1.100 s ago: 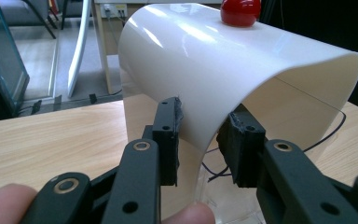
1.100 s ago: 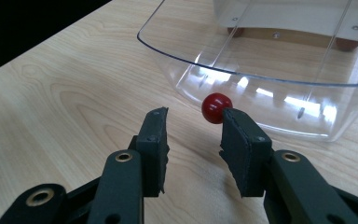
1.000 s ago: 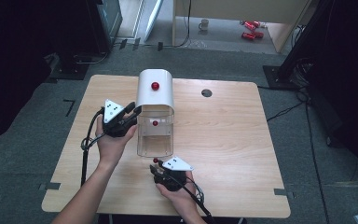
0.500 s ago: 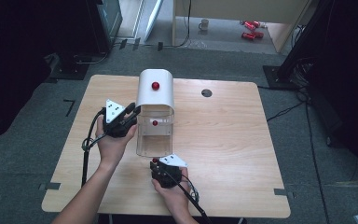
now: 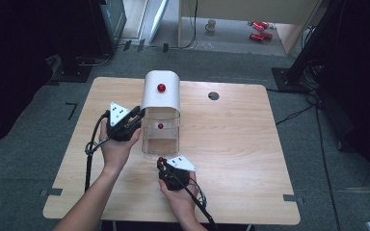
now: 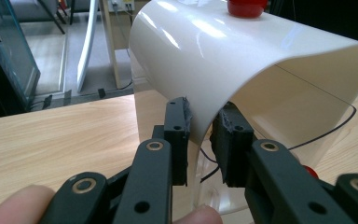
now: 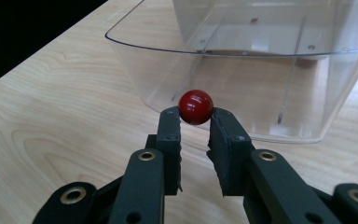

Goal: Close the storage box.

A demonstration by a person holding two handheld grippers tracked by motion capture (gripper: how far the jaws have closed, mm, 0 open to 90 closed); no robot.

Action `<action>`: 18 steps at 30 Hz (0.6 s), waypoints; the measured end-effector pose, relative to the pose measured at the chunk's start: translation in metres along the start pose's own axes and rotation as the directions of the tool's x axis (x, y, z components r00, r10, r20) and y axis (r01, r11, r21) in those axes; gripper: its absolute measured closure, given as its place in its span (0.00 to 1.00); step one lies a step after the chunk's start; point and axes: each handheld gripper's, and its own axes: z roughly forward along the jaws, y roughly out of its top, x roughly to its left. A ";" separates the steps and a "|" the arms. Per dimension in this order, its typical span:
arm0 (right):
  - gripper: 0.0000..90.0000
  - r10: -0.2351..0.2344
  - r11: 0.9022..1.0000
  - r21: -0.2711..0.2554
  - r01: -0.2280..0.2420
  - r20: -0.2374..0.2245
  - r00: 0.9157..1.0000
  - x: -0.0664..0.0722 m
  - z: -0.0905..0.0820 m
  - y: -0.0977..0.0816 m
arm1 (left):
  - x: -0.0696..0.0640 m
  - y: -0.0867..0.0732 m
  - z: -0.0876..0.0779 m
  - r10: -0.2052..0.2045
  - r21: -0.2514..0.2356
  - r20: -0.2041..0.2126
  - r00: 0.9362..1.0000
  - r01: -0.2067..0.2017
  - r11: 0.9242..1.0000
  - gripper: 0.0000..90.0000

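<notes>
Left claw (image 5: 137, 115): pinching the side wall of the white cover (image 6: 242, 51), one pad outside and one inside its lower edge; its jaws have just been closing on that wall.
White cover: an arched shell with a red knob (image 5: 161, 87) on top, standing over the far end of the clear box (image 5: 160, 139) at the middle of the tabletop (image 5: 241, 144).
Clear box: an open-topped plastic drawer, pulled out towards the person; it looks empty, though the glare on its walls makes that hard to be sure of.
Red ball (image 7: 196, 106): held at the very tips of the right claw, just in front of the box's near wall and just below its rim.
Right claw (image 7: 195, 119): pressed onto the ball from both sides, having just been closing.
Step in hand: probably pushing the drawer back by its red handle.
Doing it well: keep the left claw steady on the cover so it cannot slide; push straight along the drawer's line, since the grip sits only on the pad tips and could slip off the round ball.
</notes>
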 end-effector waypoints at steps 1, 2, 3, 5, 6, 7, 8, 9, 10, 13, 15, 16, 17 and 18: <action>0.84 -0.006 1.000 -0.006 0.006 0.004 1.000 -0.001 0.000 0.002 | 0.000 0.000 0.000 0.002 0.001 0.000 1.000 -0.002 1.000 0.86; 0.84 -0.007 1.000 -0.005 0.007 0.005 1.000 -0.002 0.001 0.003 | 0.000 0.000 0.001 0.001 0.002 -0.002 1.000 -0.001 1.000 0.86; 0.84 -0.002 1.000 -0.003 0.002 0.005 1.000 -0.002 0.002 0.005 | 0.000 0.000 0.001 0.000 0.003 -0.001 1.000 0.000 1.000 0.87; 0.84 -0.004 1.000 -0.003 0.004 0.010 1.000 -0.003 0.004 0.007 | 0.001 0.000 0.002 -0.003 0.006 -0.004 1.000 0.003 1.000 0.89; 0.84 -0.010 1.000 -0.006 0.010 0.014 1.000 -0.004 0.005 0.008 | 0.001 0.000 0.002 -0.006 0.005 -0.003 1.000 0.006 1.000 0.90; 0.84 -0.009 1.000 -0.007 0.009 0.016 1.000 -0.005 0.006 0.009 | 0.002 0.000 0.003 -0.005 0.006 -0.003 1.000 0.006 1.000 0.90; 0.84 -0.006 1.000 -0.003 0.006 0.018 1.000 -0.005 0.007 0.010 | 0.002 0.000 0.003 -0.007 0.006 -0.004 1.000 0.007 1.000 0.91; 0.84 -0.010 1.000 -0.007 0.011 0.019 1.000 -0.006 0.009 0.010 | 0.002 0.001 0.003 -0.008 0.007 -0.004 1.000 0.008 1.000 0.91; 0.84 -0.012 1.000 -0.009 0.012 0.020 1.000 -0.006 0.010 0.010 | 0.002 0.001 0.004 -0.011 0.006 -0.005 1.000 0.011 1.000 0.91; 0.84 -0.016 1.000 -0.008 0.017 0.022 1.000 -0.004 0.012 0.009 | 0.002 0.001 0.005 -0.013 0.001 -0.006 1.000 0.013 1.000 0.88; 0.84 -0.022 1.000 -0.009 0.023 0.023 0.999 -0.005 0.012 0.008 | 0.002 0.001 0.007 -0.008 -0.003 -0.017 1.000 0.008 1.000 0.83; 0.84 -0.018 1.000 -0.005 0.018 0.021 1.000 -0.004 0.012 0.008 | 0.002 0.002 0.008 -0.005 -0.002 -0.021 1.000 0.005 1.000 0.82; 0.84 -0.022 1.000 -0.005 0.022 0.020 1.000 -0.004 0.012 0.008 | 0.002 0.002 0.010 -0.004 0.000 -0.023 1.000 0.004 1.000 0.81; 0.84 -0.022 1.000 -0.005 0.022 0.019 1.000 -0.004 0.013 0.008 | 0.002 0.003 0.012 -0.003 0.003 -0.026 1.000 0.003 1.000 0.80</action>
